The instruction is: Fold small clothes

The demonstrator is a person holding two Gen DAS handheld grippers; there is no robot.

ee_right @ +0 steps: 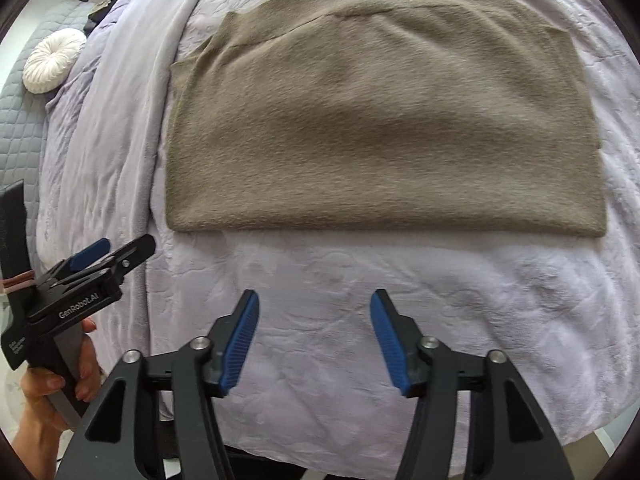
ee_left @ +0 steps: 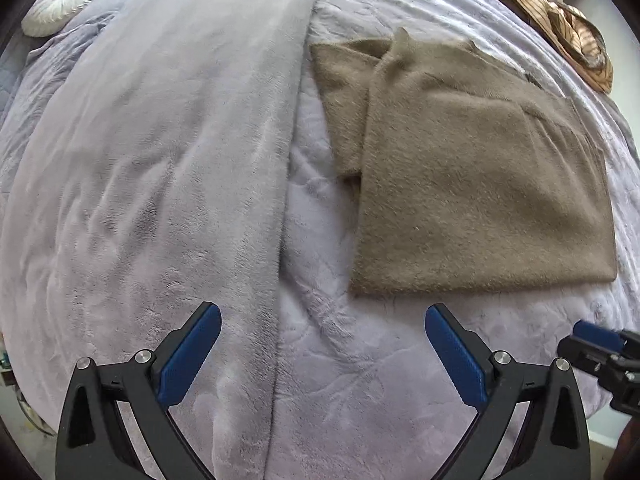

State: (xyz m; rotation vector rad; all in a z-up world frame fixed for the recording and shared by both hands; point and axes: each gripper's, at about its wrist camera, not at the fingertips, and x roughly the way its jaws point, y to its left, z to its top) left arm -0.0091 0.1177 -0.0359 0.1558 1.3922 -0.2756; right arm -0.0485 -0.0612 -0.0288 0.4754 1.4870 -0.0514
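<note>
A fuzzy tan sweater (ee_left: 472, 184) lies folded flat on the lilac plush blanket (ee_left: 160, 160), one sleeve layer showing at its left side. In the right wrist view the sweater (ee_right: 384, 120) fills the upper middle, its near folded edge straight. My left gripper (ee_left: 323, 312) hangs open wide over bare blanket, below and left of the sweater's near corner. My right gripper (ee_right: 315, 300) is open with nothing between its blue pads, just short of the near edge. The left gripper (ee_right: 120, 252) also shows at the left of the right wrist view, held by a hand (ee_right: 60, 380).
A white round cushion (ee_left: 60, 2) lies at the far left of the bed. A striped brown cloth (ee_left: 576, 36) is heaped at the far right edge. A raised fold of blanket (ee_left: 292, 160) runs lengthwise left of the sweater. The right gripper's tip (ee_left: 600, 344) shows at the right.
</note>
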